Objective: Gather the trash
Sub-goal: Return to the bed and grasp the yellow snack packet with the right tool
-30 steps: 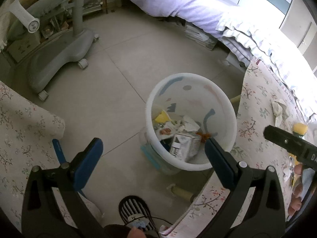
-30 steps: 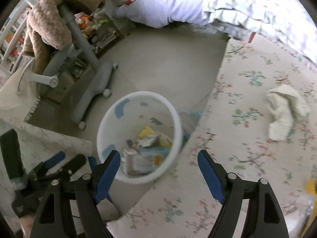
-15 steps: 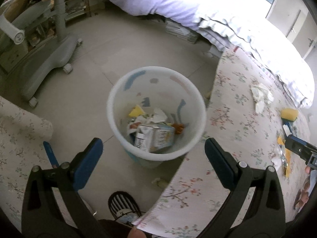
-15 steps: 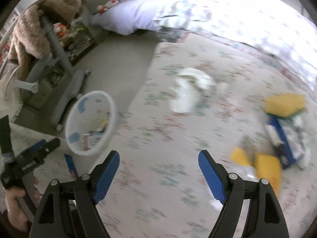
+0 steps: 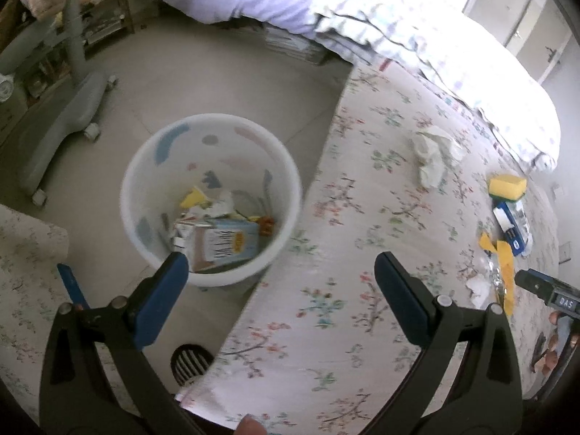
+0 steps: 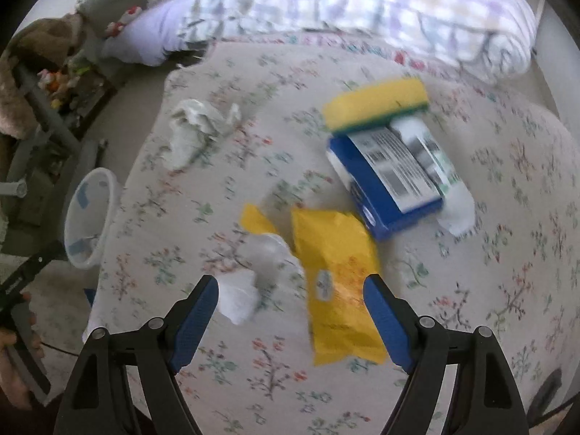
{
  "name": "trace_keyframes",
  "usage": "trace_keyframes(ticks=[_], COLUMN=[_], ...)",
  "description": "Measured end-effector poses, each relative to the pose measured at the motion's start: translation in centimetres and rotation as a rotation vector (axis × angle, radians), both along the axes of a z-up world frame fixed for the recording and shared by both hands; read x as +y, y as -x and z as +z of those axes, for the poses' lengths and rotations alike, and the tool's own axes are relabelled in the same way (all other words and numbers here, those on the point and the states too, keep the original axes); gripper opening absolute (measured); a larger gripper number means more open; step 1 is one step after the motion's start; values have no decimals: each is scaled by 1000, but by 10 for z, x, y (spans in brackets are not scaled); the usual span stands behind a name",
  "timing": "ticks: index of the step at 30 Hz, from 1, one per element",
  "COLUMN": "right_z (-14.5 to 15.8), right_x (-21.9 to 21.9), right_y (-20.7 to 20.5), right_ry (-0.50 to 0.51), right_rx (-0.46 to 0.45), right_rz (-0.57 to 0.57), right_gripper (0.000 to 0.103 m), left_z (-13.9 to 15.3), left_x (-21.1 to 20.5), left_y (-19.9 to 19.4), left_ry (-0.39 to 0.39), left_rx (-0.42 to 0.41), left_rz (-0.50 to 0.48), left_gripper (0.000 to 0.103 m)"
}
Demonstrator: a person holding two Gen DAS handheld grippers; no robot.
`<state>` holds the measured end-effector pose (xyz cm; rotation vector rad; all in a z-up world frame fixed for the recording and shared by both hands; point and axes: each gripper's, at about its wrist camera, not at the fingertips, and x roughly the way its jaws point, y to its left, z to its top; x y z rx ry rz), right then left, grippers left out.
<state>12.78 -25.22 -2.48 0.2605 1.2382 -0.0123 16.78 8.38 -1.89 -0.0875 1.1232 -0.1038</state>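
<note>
A white bin (image 5: 214, 166) on the floor holds cartons and scraps; it also shows at the left of the right wrist view as the bin (image 6: 90, 214). On the floral tablecloth (image 6: 224, 348) lie a yellow wrapper (image 6: 340, 272), crumpled white paper (image 6: 239, 293), a clear plastic scrap (image 6: 268, 250), a white tissue (image 6: 195, 130), a blue box (image 6: 391, 177) and a yellow sponge (image 6: 377, 105). My right gripper (image 6: 291, 290) hangs open above the wrapper and paper, holding nothing. My left gripper (image 5: 281, 272) is open and empty over the table edge beside the bin.
A grey wheeled chair base (image 5: 61, 123) stands on the tiled floor left of the bin. A bed with a lilac and checked quilt (image 5: 362, 25) runs behind the table. A black floor vent (image 5: 190, 360) lies near the table's corner.
Both grippers swung right, away from the bin. The right wrist view went from the bin to the yellow wrapper and blue box. The left view now takes in more of the table.
</note>
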Motion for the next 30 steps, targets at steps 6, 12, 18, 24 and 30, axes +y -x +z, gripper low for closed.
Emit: trace_keyframes(ticks=[6,12,18,24,30], right_z=[-21,-42,-45,-38,-17], right_x=[-18,-25,-23,-44,-63], right_y=[0,-1,9,33,70], right_ry=[2,36,113,10,16], right_rx=[60,107,76,36,-37], right_rz=[-39,-40,16,5,22], right_gripper=[84,83,43,38,37], left_z=[0,8,12,-5,-26], left_x=[-30,-79,-122,-146,-168], left_y=[4,19,43,61,66], left_ry=[-3,22,-20,5,38], left_rx=[18,15,-27,-25,-42], left_rz=[-44,-104,-175,-187,-199], left_gripper=[102,102,102,102,102])
